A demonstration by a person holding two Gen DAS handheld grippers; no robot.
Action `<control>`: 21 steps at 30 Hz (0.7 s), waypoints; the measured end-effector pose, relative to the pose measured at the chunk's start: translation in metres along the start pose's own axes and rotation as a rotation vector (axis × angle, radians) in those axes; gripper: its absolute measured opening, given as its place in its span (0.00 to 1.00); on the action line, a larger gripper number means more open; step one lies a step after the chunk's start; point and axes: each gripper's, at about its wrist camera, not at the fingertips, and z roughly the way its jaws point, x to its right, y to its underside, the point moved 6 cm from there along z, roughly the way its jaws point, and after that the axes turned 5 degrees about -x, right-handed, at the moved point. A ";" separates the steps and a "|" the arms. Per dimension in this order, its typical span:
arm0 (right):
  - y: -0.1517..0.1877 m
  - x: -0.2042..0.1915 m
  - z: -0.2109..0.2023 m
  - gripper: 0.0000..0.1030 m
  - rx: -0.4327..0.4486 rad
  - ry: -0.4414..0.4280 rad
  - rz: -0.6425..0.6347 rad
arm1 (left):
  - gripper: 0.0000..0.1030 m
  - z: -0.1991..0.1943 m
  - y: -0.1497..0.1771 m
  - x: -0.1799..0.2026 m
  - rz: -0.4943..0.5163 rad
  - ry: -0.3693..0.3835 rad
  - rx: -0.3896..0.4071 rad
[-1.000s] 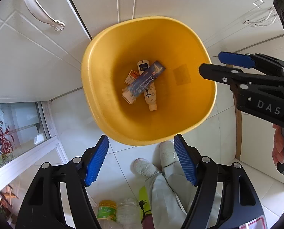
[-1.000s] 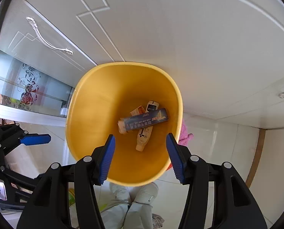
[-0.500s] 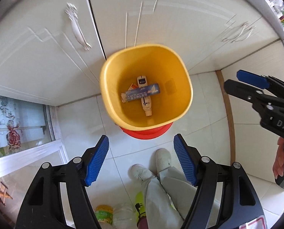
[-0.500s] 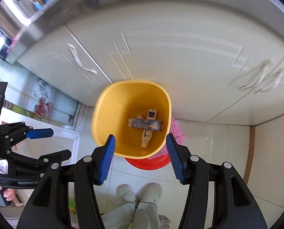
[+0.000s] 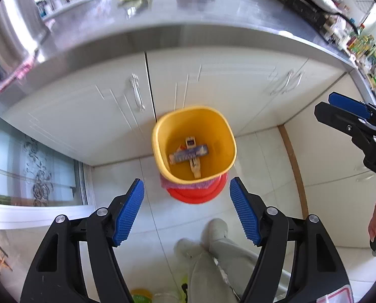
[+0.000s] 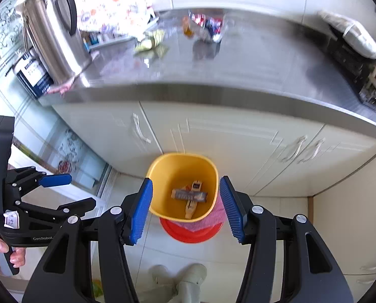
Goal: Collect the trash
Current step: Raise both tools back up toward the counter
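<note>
Up high, I look down on the steel table (image 6: 238,75) running across the far side, with white cabinet doors (image 6: 238,146) under it and pale floor tiles (image 5: 263,164) nearer me. On the table, trash lies scattered: a crumpled yellow-green wrapper (image 6: 152,41) and some blurred packets (image 6: 205,26) to its right. A steel kettle (image 6: 54,38) stands at the table's far left. Down on the floor, against the cabinets, the yellow bin (image 5: 162,136) sits on a red basin (image 5: 195,194). Inside it a dark blue box (image 5: 189,154) lies across a pale tube (image 5: 194,169). My left gripper (image 5: 186,212) and right gripper (image 6: 185,208) both have their fingers apart, holding nothing.
</note>
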 end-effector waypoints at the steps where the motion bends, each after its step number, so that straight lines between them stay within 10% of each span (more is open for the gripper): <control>1: -0.002 0.001 -0.005 0.55 0.011 0.005 0.004 | 0.68 -0.004 -0.003 -0.001 0.001 -0.007 0.018; 21: -0.145 0.034 0.011 0.55 0.155 -0.061 -0.012 | 0.69 -0.036 -0.151 -0.036 -0.083 -0.083 0.167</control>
